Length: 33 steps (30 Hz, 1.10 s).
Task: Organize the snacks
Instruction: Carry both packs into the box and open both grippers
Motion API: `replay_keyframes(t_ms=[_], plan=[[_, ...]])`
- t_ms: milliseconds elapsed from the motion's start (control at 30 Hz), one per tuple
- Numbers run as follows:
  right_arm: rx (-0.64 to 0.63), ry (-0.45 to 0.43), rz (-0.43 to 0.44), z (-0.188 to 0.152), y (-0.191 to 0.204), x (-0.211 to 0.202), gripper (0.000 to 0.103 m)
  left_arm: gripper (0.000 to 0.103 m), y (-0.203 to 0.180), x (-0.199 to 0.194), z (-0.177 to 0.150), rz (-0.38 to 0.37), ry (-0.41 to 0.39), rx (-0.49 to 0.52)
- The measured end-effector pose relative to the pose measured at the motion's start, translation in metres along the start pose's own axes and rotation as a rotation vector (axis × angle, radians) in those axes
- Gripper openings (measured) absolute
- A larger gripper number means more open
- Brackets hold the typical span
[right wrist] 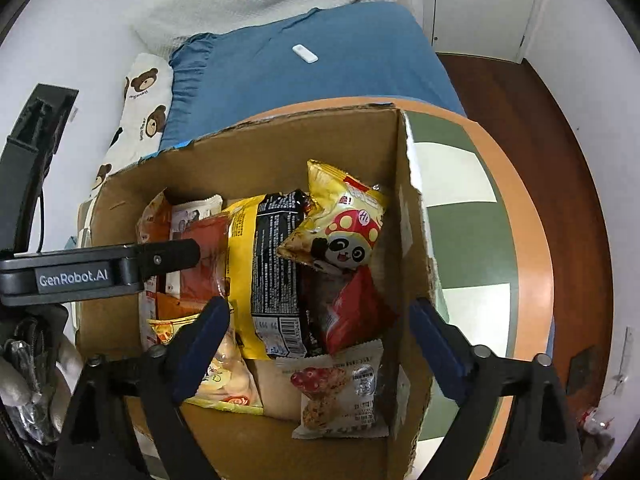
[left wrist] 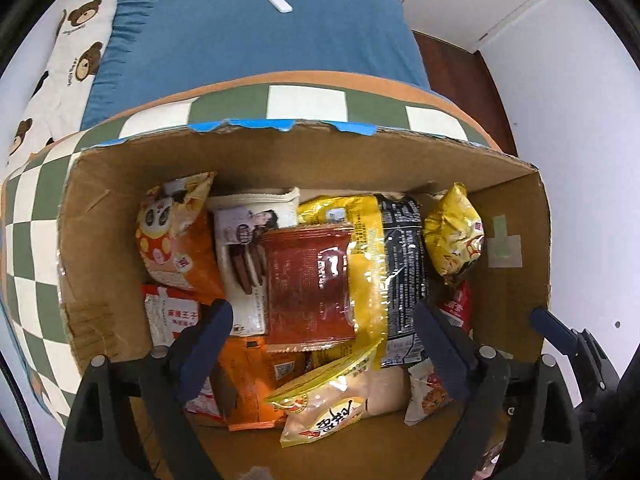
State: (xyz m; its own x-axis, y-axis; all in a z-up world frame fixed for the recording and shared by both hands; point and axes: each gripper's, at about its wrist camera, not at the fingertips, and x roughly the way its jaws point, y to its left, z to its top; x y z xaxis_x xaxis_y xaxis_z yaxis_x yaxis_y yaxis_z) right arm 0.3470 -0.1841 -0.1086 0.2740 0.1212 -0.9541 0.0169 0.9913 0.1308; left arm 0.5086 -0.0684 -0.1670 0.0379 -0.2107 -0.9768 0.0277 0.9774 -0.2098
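Note:
An open cardboard box (left wrist: 104, 208) (right wrist: 256, 148) holds several snack packets. Among them are a red packet (left wrist: 308, 280), a yellow-and-black bag (left wrist: 384, 264) (right wrist: 272, 264), a panda mushroom bag (left wrist: 172, 232) and another one (right wrist: 344, 228), and a white nut-bar packet (right wrist: 340, 388). My left gripper (left wrist: 324, 344) is open and empty, above the packets in the box; it also shows in the right wrist view (right wrist: 168, 258). My right gripper (right wrist: 320, 340) is open and empty, above the box's right half.
The box stands on a round table with a green-and-white checked cloth (left wrist: 304, 100) (right wrist: 472, 216). Behind it is a bed with a blue sheet (left wrist: 256, 40) (right wrist: 340, 64), a white remote (left wrist: 278, 1) and a bear-print pillow (left wrist: 76, 52). Wooden floor (right wrist: 560, 160) lies to the right.

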Motion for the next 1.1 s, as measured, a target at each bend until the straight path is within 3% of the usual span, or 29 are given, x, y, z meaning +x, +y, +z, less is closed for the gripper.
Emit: replay_keyframes(t_ms=[233, 500, 867, 1100], plan=[[-0.015, 0.002, -0.042, -0.006, 0.009, -0.002, 0.096, 0.097, 0.009, -0.019, -0.016, 0.024, -0.047, -0.003], [-0.044, -0.027, -0.075, -0.029, 0.018, -0.013, 0.096, 0.097, 0.021, -0.039, -0.064, 0.083, -0.153, 0.002], [-0.094, -0.142, -0.093, -0.078, 0.035, -0.053, 0.097, 0.097, 0.028, -0.085, -0.133, 0.157, -0.34, 0.02], [-0.095, -0.236, -0.072, -0.111, 0.04, -0.095, 0.097, 0.097, 0.02, -0.118, -0.174, 0.159, -0.44, 0.041]])
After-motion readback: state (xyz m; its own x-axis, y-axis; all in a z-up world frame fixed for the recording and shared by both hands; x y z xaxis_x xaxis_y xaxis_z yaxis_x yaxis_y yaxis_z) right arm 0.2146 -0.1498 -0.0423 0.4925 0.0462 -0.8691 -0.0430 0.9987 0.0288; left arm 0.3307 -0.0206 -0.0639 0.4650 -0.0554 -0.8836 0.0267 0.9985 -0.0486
